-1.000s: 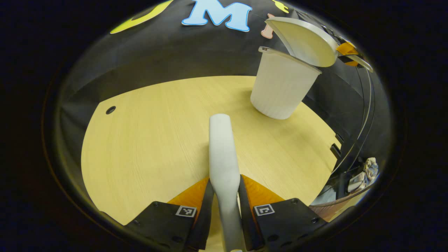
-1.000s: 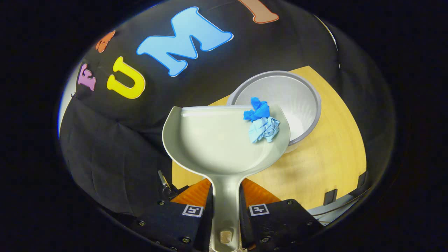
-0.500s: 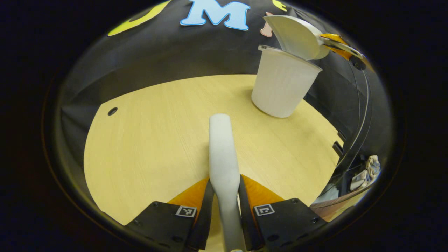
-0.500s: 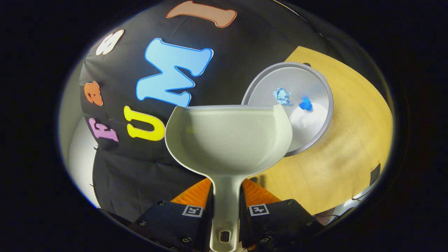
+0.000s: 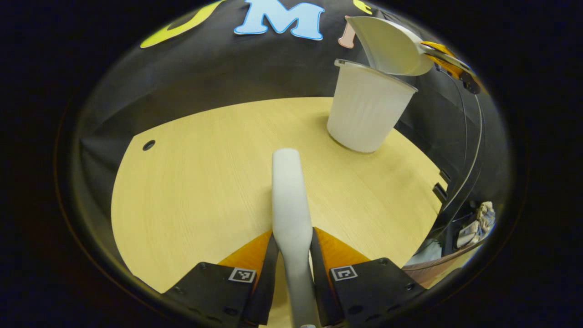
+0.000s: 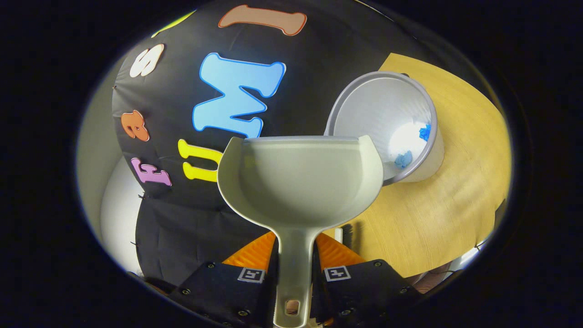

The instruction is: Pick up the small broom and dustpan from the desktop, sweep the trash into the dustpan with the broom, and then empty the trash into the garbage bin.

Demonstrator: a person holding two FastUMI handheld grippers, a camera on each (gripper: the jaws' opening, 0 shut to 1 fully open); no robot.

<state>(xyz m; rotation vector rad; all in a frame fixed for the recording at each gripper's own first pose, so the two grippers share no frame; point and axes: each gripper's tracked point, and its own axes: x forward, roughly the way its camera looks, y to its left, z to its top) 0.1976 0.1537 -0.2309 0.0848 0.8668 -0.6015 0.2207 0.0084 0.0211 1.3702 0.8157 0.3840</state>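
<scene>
Dustpan [image 6: 298, 182] handle between right jaws

each pair of tongs, the left tongs [image 5: 291, 273] and the right tongs [image 6: 294, 278], is built with a black housing dotted with small screws. a square black-and-white marker is fixed on each side, and ribbed orange panels are seen ahead of the housing.
</scene>
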